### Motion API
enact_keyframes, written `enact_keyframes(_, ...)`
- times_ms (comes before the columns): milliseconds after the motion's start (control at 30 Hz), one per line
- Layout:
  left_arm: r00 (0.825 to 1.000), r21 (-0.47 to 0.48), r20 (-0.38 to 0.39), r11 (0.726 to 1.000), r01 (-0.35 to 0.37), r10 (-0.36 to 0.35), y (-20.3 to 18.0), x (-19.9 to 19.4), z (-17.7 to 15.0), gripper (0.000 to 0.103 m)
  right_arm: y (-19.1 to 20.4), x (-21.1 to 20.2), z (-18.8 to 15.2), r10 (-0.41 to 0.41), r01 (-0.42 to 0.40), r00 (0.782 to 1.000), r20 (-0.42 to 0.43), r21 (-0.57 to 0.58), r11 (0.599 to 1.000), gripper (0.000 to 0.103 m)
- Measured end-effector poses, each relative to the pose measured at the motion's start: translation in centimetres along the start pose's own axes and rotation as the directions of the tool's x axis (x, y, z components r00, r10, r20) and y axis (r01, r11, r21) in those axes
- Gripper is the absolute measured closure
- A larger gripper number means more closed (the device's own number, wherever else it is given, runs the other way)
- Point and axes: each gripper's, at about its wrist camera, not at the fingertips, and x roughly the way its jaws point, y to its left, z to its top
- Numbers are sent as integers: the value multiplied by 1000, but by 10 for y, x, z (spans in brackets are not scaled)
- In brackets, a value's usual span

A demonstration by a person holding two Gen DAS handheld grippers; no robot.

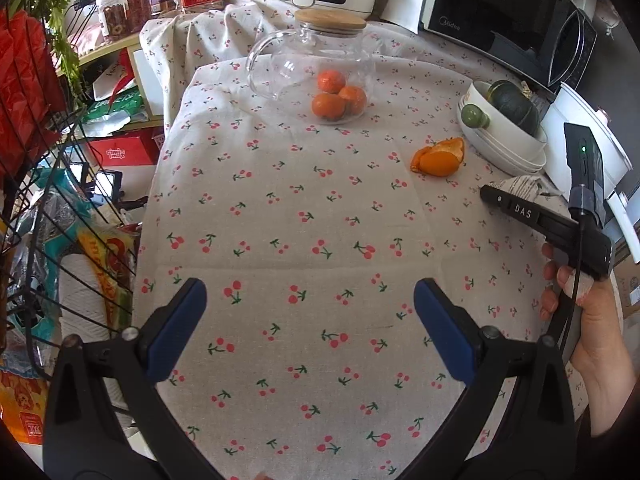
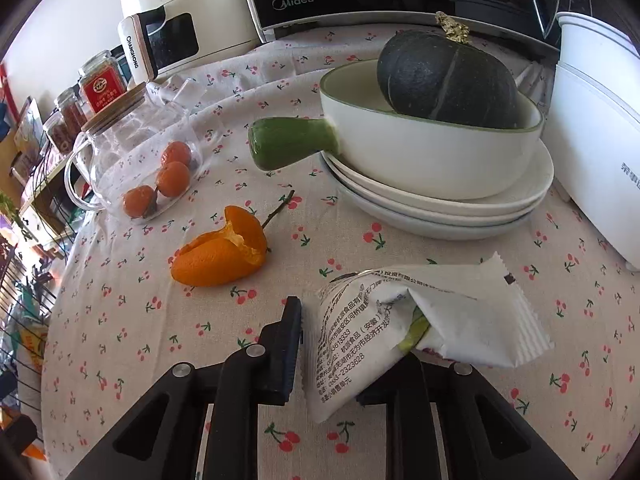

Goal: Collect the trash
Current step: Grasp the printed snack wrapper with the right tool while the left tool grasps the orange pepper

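Observation:
A crumpled white snack wrapper (image 2: 400, 312) with printed text sits between the jaws of my right gripper (image 2: 352, 340), which is shut on it just above the cherry-print tablecloth (image 2: 120, 320). In the left wrist view the wrapper (image 1: 524, 186) peeks out behind that gripper (image 1: 540, 220), held by a hand (image 1: 596, 320). An orange peel (image 2: 222, 258) (image 1: 440, 158) lies on the cloth, left of the wrapper. My left gripper (image 1: 310, 300) hangs open over bare cloth with nothing between its blue pads (image 1: 176, 320).
A glass teapot (image 1: 312, 68) holding tangerines stands at the back. A white bowl (image 2: 432, 156) with a green handle and a dark squash (image 2: 448, 80) sits on stacked plates. A white appliance (image 2: 600, 140) stands right. A wire basket (image 1: 60, 220) of packets is at the left edge.

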Motion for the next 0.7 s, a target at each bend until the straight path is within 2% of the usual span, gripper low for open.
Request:
enact_keyframes(67,999,36,28,999,35,-36,-11,2,7,0,-7,-14,-7,10,-10,1000,-4,-17,1000,85)
enact_keyframes(167,995,142,72,988,64,-75,-30,9,16,0,-20,-37,-21,17,-17,1000,-3,-67,998,86)
enact_keyframes(433,994,314,-33,943,109,-104,-72,75,37,0,-77,-94,-66,37,-39,999,-15,-96,995,87)
enact_keyframes(567,992,385,-31,915,123,-120,-97,95,53,0,-94,-103,-81,46,-48,999,-22,-85,995,87)
enact_keyframes(700,991,404,7,907,118,-132,-111,111,75,2,-108,-105,-90,51,-53,998,-32,-81,995,87)
